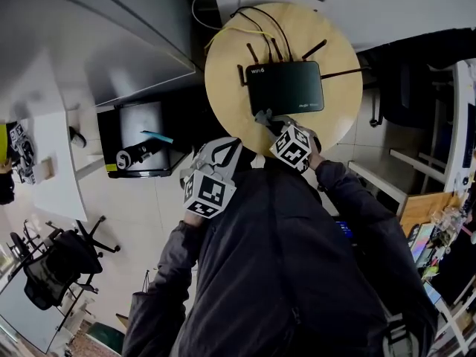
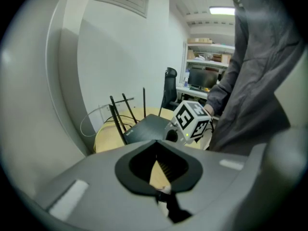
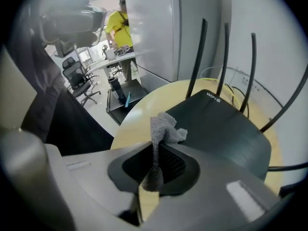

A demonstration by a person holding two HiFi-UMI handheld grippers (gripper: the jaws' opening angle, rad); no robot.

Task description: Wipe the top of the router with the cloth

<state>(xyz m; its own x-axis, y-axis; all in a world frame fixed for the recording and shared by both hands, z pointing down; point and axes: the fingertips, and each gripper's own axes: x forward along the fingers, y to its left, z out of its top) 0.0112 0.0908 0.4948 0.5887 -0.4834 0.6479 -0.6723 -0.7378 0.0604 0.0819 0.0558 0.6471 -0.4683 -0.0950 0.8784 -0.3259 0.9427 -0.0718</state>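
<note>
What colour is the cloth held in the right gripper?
The cloth is light grey; the right gripper view shows it best.

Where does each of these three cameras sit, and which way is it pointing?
Head view: on the person's head, looking steeply down at the router and table; shows their chest, arms, left tool and right tool.
Left gripper view: rides the left tool, facing the router's side; shows its shut jaws, plus the right tool.
Right gripper view: rides the right tool, looking across the router; shows its jaws pinching the cloth.
All three share router and table.
</note>
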